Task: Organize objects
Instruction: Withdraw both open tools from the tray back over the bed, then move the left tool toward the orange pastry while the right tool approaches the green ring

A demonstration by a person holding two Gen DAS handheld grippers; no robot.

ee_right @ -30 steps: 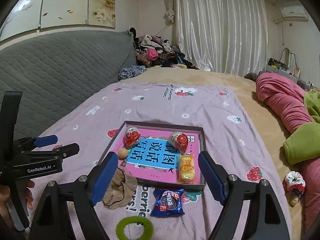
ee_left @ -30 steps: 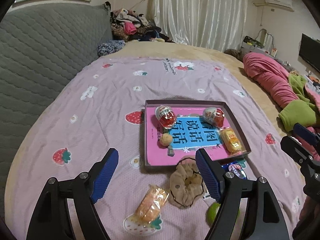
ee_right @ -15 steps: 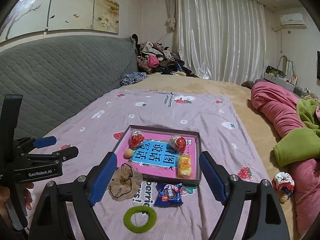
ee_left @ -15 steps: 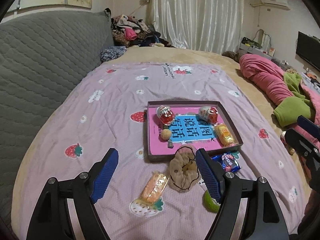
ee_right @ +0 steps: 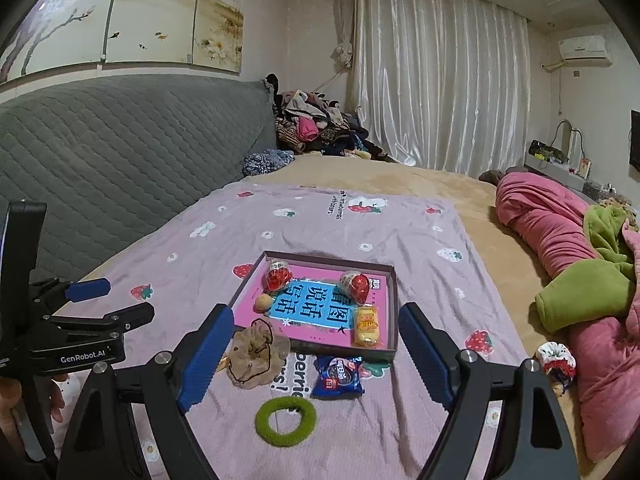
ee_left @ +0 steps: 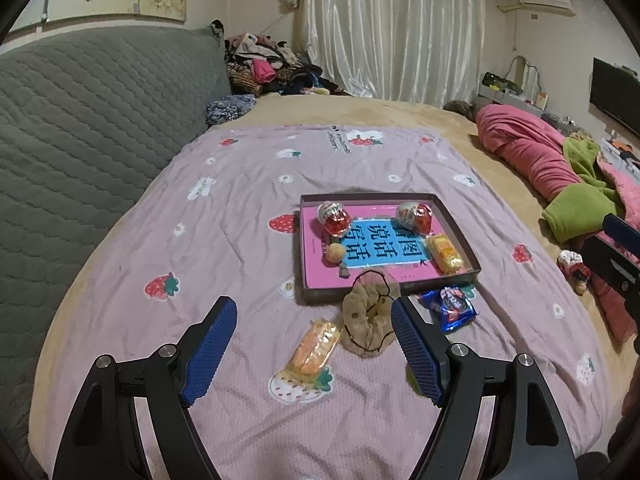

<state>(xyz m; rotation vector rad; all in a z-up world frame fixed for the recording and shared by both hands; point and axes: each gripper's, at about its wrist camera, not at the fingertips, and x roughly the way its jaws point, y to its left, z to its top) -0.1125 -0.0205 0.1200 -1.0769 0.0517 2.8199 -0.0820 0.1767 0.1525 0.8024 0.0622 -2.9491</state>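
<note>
Both grippers have drawn back from the tray, fingers wide, empty.

"GenRobot.AI" is printed in white on the black body of the left gripper, at nine o'clock in the right wrist view. Large Chinese characters, "看图说话写话", are printed on the blue panel of the pink book inside the tray. "berries" is partly legible on the bedsheet below the tray.

Lilac strawberry-print sheet; beside the dark tray with its pink-and-blue book, a green hair ring, beige scrunchie, blue snack packet.
</note>
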